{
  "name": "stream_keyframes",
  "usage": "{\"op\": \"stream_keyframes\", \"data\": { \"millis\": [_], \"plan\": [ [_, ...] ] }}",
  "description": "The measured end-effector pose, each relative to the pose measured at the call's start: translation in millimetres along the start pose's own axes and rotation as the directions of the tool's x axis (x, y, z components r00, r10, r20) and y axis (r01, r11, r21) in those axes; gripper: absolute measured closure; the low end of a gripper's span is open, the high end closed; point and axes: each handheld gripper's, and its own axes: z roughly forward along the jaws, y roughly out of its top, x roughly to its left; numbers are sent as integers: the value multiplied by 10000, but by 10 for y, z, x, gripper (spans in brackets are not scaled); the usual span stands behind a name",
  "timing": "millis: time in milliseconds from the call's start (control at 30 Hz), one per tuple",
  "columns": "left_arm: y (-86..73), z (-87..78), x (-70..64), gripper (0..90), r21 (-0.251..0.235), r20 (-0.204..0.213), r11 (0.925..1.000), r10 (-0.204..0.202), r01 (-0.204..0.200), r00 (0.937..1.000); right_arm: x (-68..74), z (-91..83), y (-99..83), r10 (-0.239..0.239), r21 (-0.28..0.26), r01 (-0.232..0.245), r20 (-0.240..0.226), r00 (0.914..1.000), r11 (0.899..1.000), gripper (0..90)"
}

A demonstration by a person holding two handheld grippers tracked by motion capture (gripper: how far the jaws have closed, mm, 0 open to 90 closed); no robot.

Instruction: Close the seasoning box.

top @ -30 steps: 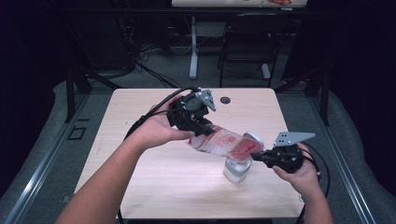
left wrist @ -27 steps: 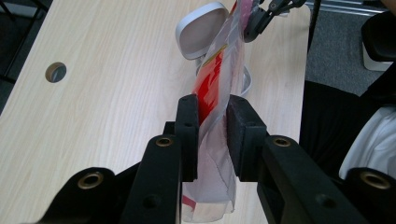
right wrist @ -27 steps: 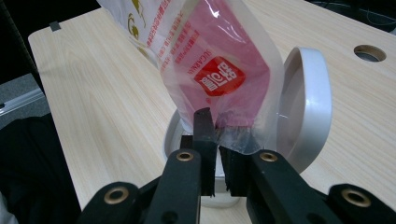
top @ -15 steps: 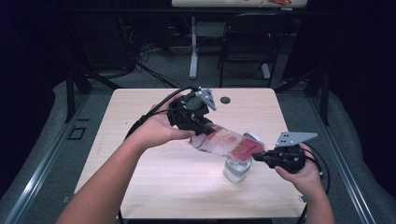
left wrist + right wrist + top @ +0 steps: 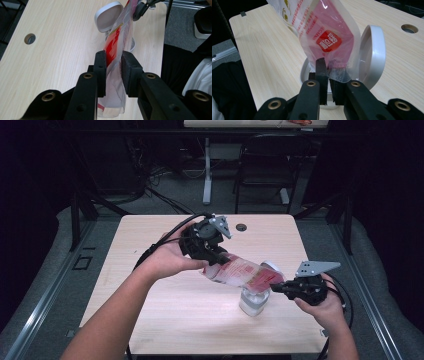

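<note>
1. Nearest me, my right tongs stay clenched on the bottom corner of the bag, right over the mouth of the jar. In the right gripper view the jaws are pinched shut on the clear plastic edge, with the jar's rim just behind them.

2. Over the last second the bag has barely moved: it is still slung between my two hands, its low end at the jar. I judge the pour is only being lined up, not yet running.

3. The bag is clear plastic with red print and a red label. I cannot make out loose contents inside it from here.

4. The jar stands on the table toward my right, its hinged white lid flipped up and open. What is in the jar I cannot tell; the bag and my jaws cover its mouth.

5. Farther off, my left tongs grasp the bag's upper end, held higher. In the left gripper view both pads squeeze the plastic flat between them, and the bag runs down toward the lid.

6. Farthest, a round hole sits in the table's far edge.
</note>
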Motion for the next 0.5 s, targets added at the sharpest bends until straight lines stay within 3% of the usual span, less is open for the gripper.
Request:
{"op": "stream_keyframes", "data": {
  "millis": [500],
  "plan": [
    [-180,34,44,756,-33,107,9994,-341,341,9994,35,10,32,-83,-235,86,94,9999,9997,855]
  ]
}}
